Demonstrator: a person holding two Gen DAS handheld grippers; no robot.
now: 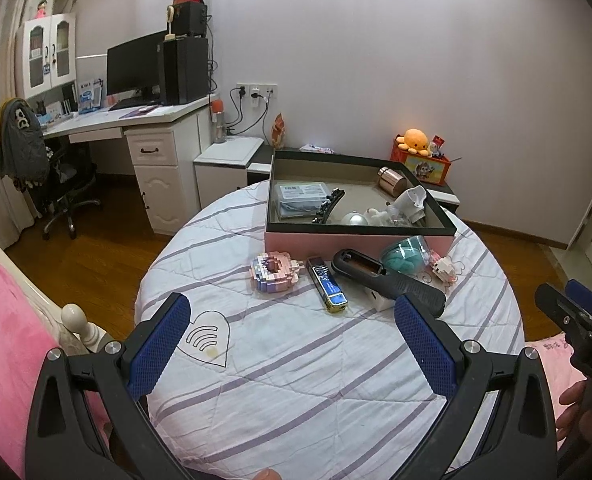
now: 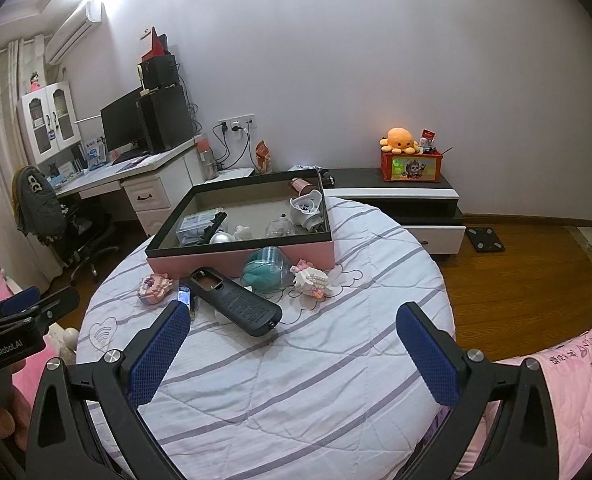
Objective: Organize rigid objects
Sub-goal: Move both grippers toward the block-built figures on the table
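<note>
Your box (image 1: 360,236) sits at the far side of the quilt (image 1: 296,360) and already holds a packet (image 1: 300,200), a black clip (image 1: 328,208), a silver dome (image 1: 355,219), a white charger (image 1: 414,200) and a copper cup (image 1: 392,180), while a block ring (image 1: 274,272), a blue bar (image 1: 330,286), a black brush (image 1: 388,280), a teal ball (image 1: 406,254) and a block figure (image 1: 444,270) lie loose just in front of it. Your left gripper (image 1: 292,340) and right gripper (image 2: 292,344) both hover over bare quilt with fingers spread wide, holding nothing. Only the right view shows you the scale (image 2: 485,239) on the floor, and only the left view shows the bar's full length, since a finger (image 2: 160,352) hides most of the bar in the right view.
</note>
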